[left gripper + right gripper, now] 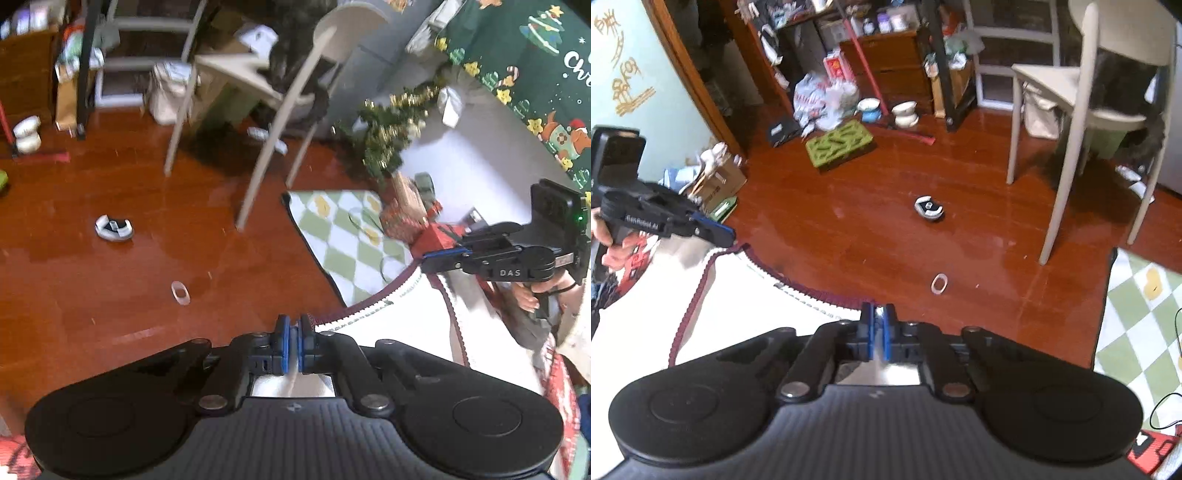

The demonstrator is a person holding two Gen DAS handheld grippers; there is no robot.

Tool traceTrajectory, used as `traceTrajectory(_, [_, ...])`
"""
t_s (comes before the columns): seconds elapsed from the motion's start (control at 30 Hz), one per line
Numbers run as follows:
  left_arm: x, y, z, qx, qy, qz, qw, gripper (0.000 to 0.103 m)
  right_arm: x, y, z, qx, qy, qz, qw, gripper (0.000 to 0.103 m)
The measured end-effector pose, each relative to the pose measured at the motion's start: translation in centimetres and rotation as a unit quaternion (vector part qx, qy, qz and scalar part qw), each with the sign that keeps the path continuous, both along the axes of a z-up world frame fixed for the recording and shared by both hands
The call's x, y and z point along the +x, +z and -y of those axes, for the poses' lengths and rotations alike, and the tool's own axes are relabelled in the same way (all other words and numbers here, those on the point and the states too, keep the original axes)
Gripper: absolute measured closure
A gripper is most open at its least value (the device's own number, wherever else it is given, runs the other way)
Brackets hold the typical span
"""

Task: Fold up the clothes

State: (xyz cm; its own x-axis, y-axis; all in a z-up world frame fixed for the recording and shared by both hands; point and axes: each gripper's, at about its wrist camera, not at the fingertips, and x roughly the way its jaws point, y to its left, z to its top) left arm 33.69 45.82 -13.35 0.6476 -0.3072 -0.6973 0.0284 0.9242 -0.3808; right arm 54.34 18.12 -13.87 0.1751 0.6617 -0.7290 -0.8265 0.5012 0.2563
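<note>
Blue-padded jaws of the left gripper (294,341) were clenched on the maroon-trimmed edge of a white garment (406,325), and the right gripper (877,332) was clamped the same way on that trim further along, so the hem ran taut between the two. In the left wrist view the right gripper showed from the side, its jaws pinched on the cloth's corner with a hand below gripping its handle. The garment looked soft, light and limp, a knit or towelling weave judging by its ribbed border; it would likely sag wherever it was unsupported, so holding it at the corners of the trimmed edge seemed the sound place to grip, since the thicker band should slip less than the plain white body. It hung lifted in front of the person, above a red-brown wooden floor (871,206), white across its body with a narrow maroon scalloped border and a faint line of dark stitching just inside it. Beyond lay a green-and-white checked mat (343,236) and a pale chair (1082,99).
</note>
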Motion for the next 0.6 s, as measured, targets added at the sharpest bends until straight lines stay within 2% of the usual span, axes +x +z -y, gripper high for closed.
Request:
traceTrajectory(0.1, [-0.3,0.6,0.3,0.015,0.025,0.031,0.9991,0.099,-0.2,0.3,0.5,0.014,-0.026,0.015,0.999,0.099])
traceTrajectory(0.23, [0.9,-0.7,1.9,0.069,0.027,-0.004,0.9972,0.099,-0.6,-0.8,-0.4,-0.019,-0.040,0.027,0.999,0.099])
traceTrajectory(0.3, [1.1,-1.1,1.8,0.093,0.043,-0.017,0.9946,0.099,-0.8,-1.4,-1.0,-0.036,-0.043,0.030,0.998,0.098])
traceTrajectory(0.33, [1.2,-1.3,1.7,0.105,0.051,-0.023,0.9929,0.098,-0.9,-1.7,-1.3,-0.045,-0.044,0.032,0.998,0.095])
traceTrajectory(0.4, [1.3,-1.7,1.6,0.129,0.067,-0.036,0.9887,0.095,-1.0,-1.9,-1.4,-0.052,-0.055,0.037,0.996,0.083])
traceTrajectory(0.43, [1.3,-1.8,1.3,0.135,0.076,-0.039,0.9872,0.094,-0.9,-1.8,-1.2,-0.048,-0.067,0.041,0.996,0.071])
traceTrajectory(0.47, [1.0,-1.3,0.6,0.125,0.088,-0.032,0.9877,0.094,-0.7,-1.4,-0.7,-0.036,-0.079,0.041,0.995,0.065])
traceTrajectory(0.6, [-1.4,1.2,-2.1,0.086,0.123,-0.001,0.9887,0.086,-0.1,1.2,2.5,0.013,-0.116,0.035,0.993,0.064])
